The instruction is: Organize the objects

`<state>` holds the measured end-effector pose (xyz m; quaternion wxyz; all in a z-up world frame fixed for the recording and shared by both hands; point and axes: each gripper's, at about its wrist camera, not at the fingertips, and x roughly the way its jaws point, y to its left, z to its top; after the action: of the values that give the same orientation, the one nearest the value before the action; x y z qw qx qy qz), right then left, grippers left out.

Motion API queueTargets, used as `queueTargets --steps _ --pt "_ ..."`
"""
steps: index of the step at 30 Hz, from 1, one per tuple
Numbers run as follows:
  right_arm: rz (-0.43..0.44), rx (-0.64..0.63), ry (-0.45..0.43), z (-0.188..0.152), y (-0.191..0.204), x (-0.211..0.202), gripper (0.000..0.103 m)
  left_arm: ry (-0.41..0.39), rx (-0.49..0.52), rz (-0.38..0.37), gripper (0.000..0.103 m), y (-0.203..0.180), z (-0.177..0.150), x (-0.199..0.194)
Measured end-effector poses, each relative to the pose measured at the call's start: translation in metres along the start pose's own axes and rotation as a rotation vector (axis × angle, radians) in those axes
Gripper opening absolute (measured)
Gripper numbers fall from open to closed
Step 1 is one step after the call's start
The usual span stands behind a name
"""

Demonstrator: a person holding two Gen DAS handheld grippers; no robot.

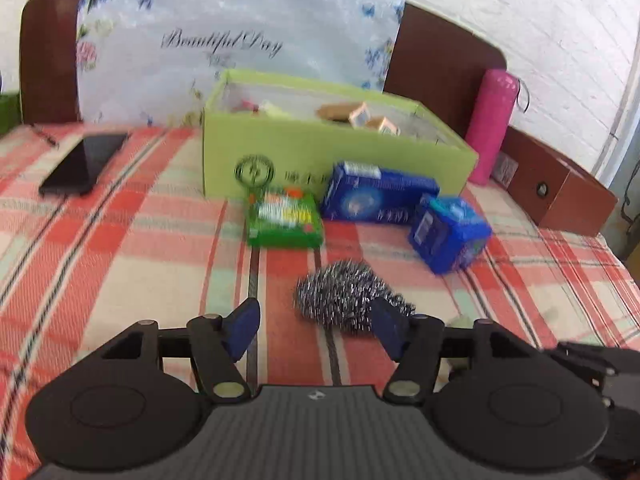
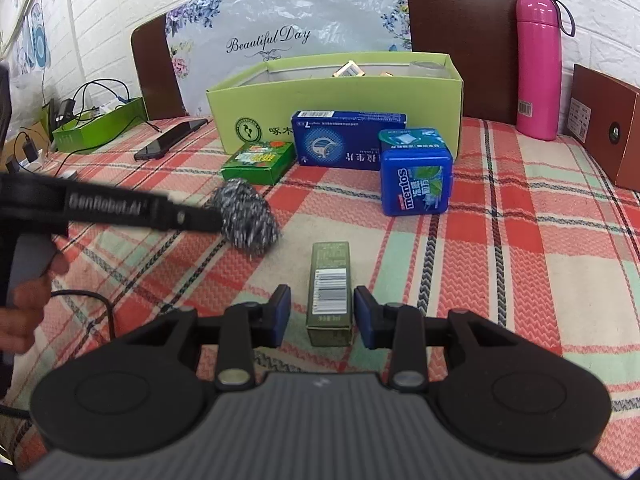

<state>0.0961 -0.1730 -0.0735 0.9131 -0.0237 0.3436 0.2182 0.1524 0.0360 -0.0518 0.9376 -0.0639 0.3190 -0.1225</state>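
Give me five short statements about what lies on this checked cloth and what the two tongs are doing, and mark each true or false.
1. The steel wool scourer lies inside the green box. False: it lies on the cloth in front of the box, at the left tongs.
2. The small olive carton lies between the fingers of the right tongs. True.
3. The right tongs grip the carton. False: a gap shows on both sides of it.
4. The pink flask stands upright beside the green box. True.
5. The black phone lies on top of the blue mint tin. False: it lies on the cloth, left of the green box.
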Motion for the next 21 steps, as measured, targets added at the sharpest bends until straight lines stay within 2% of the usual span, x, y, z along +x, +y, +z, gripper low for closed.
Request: queueTargets --steps 2,4,6,9,11,16,21 --pt "-0.001 0.001 0.004 0.001 0.0 0.001 0.034 0.0 0.019 -0.056 0.066 -0.001 0.011 0.001" --pt "-0.004 0.002 0.007 0.001 -0.001 0.001 0.034 0.008 -0.011 -0.095 0.072 -0.001 0.018 0.001" --pt "-0.005 0.008 0.011 0.001 -0.001 0.003 0.034 0.03 -0.051 -0.108 0.073 -0.003 0.02 0.006" --pt "-0.007 0.001 0.015 0.001 0.0 0.004 0.034 0.056 -0.037 -0.081 0.073 -0.012 0.017 0.021" --pt "-0.004 0.0 0.015 0.001 0.001 0.004 0.04 0.087 -0.039 -0.068 0.073 -0.013 0.015 0.031" --pt "-0.009 0.002 0.013 0.004 0.003 0.009 0.041 0.104 -0.139 -0.057 0.073 -0.008 0.017 0.045" --pt "-0.011 0.005 0.011 0.005 0.003 0.015 0.041 0.106 -0.177 -0.064 0.062 -0.002 0.016 0.054"
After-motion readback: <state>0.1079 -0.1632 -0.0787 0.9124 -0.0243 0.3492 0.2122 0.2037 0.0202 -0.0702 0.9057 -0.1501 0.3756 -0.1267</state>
